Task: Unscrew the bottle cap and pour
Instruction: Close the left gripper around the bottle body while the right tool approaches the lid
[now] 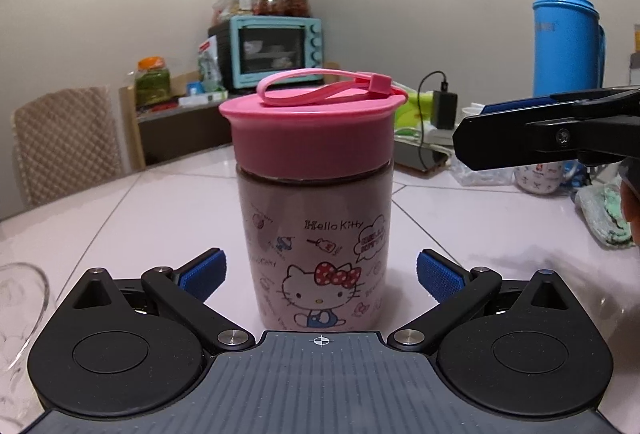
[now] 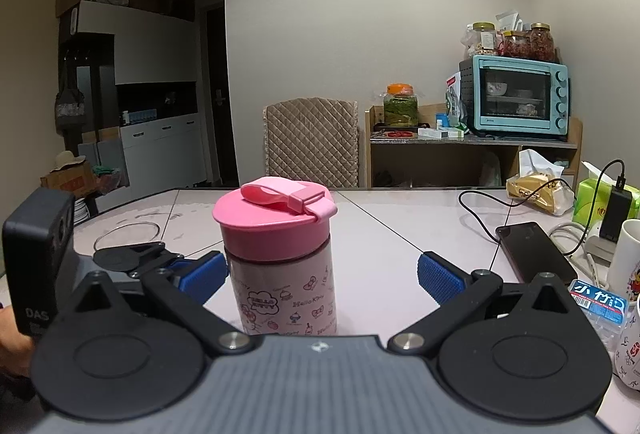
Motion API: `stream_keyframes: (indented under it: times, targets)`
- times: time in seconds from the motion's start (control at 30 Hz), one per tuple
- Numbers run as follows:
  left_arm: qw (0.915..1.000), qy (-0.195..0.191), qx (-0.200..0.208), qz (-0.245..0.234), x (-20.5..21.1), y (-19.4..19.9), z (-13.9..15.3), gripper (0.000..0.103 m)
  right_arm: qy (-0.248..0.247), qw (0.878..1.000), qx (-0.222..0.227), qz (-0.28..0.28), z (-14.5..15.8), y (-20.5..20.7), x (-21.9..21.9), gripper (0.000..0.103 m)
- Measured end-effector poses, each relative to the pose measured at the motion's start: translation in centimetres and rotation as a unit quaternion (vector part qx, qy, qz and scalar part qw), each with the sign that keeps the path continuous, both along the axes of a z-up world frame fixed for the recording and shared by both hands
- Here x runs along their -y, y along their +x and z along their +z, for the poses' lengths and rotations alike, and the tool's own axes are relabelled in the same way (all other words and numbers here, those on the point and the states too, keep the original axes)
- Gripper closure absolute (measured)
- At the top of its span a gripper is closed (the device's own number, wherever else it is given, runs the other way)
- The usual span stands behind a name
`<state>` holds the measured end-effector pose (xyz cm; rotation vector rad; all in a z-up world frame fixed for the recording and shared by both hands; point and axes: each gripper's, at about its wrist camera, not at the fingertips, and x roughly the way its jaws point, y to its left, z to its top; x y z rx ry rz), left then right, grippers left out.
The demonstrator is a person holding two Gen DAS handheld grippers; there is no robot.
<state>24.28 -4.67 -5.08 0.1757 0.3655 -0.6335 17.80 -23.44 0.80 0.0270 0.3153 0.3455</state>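
A pink Hello Kitty bottle [image 1: 316,246] stands upright on the white table, with a pink screw cap [image 1: 312,134] and a pink strap loop on top. My left gripper [image 1: 320,274] is open, its blue pads either side of the bottle's lower body, not touching. The right gripper's black finger shows at the right of this view [image 1: 540,130], level with the cap. In the right wrist view the bottle [image 2: 284,274] stands between the open pads of my right gripper [image 2: 324,276], its cap [image 2: 276,222] above them. The left gripper [image 2: 132,258] shows at the left.
A clear glass [image 1: 20,314] stands at the left, also seen in the right wrist view [image 2: 124,234]. A blue thermos [image 1: 568,34], a mug [image 1: 540,174], a cloth [image 1: 604,214], a phone [image 2: 532,254] with cable, tissue packs and a white mug [image 2: 624,262] crowd the right side. A chair [image 2: 312,138] stands behind.
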Motion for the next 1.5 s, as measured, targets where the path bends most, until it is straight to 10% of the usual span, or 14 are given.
stream_keyframes:
  times: [1.5]
  targets:
    - [0.9982,-0.025,-0.004,-0.055,-0.2,2.7,-0.6,0.013,-0.026,0.997,0.025,0.062,0.5,1.8,-2.2,0.000]
